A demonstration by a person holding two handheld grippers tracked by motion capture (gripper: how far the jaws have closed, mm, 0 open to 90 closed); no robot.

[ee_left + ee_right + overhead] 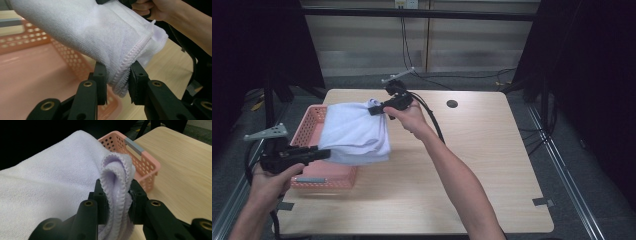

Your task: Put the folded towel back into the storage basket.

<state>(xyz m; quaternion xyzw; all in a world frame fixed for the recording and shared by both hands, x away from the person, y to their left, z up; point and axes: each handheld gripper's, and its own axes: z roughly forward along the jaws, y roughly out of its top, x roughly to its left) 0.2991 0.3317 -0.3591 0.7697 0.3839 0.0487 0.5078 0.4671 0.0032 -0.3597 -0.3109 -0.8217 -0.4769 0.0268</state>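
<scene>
Left tongs (117, 82) and right tongs (117, 195) each grip a white towel (354, 132) corner above the pink basket (314, 122); keep tension even; carry it clear onto the surface (472, 150).

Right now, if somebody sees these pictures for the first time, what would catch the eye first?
First, the white towel, held up and stretched between the left gripper and the right gripper, each shut on a bunched edge. Under it, a pink basket sits at the left side of the wooden table.
</scene>
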